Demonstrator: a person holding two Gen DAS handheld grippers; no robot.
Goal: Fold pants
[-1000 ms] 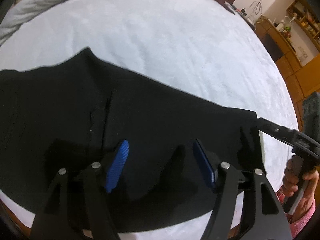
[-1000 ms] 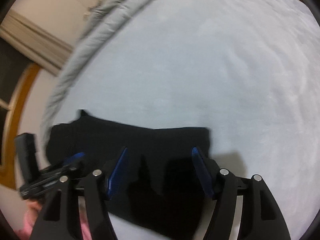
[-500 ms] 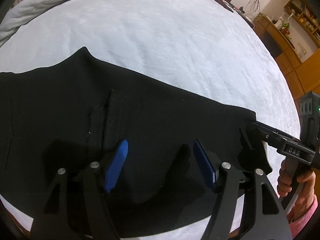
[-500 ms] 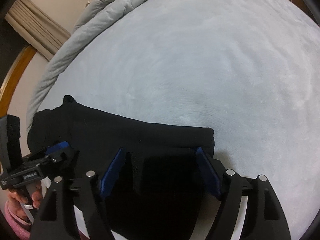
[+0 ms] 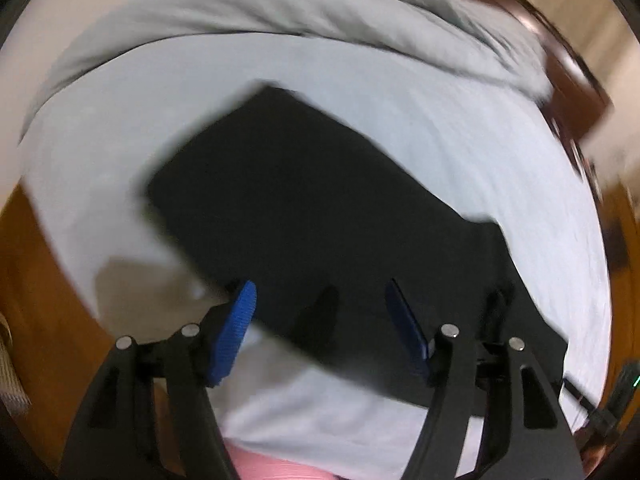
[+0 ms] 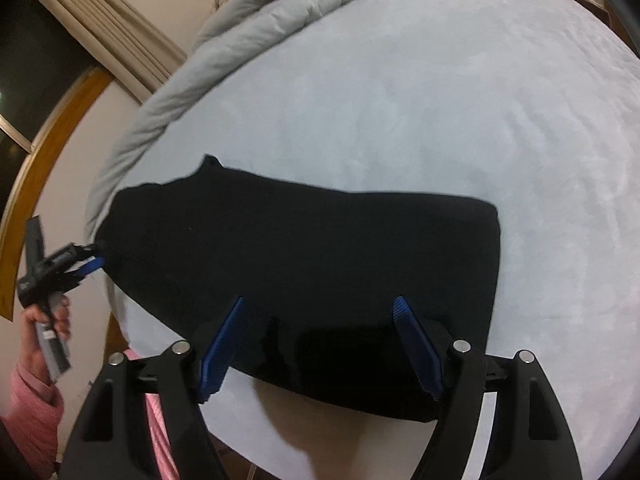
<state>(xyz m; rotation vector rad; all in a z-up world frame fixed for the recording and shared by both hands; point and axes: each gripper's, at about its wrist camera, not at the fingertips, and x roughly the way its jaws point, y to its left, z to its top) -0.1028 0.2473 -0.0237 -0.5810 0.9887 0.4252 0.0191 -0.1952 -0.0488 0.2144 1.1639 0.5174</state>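
Note:
The black pants (image 6: 304, 264) lie folded flat in a wide band near the front edge of the pale bed (image 6: 420, 100); they also show in the left wrist view (image 5: 304, 208), blurred. My right gripper (image 6: 320, 344) is open and empty, hovering over the pants' front edge. My left gripper (image 5: 320, 316) is open and empty above the pants' left end. From the right wrist view the left gripper (image 6: 86, 264) sits at the pants' left edge.
A grey rolled duvet (image 6: 280, 16) lies along the far side of the bed. A wooden frame (image 6: 44, 152) and curtain (image 6: 108, 40) are at the left. Dark wooden furniture (image 5: 576, 92) stands past the bed's far right corner.
My left gripper has swung fast to the left end of the pants and pulled back; its view is blurred. My right gripper has drawn back and up a little. Both stay open.

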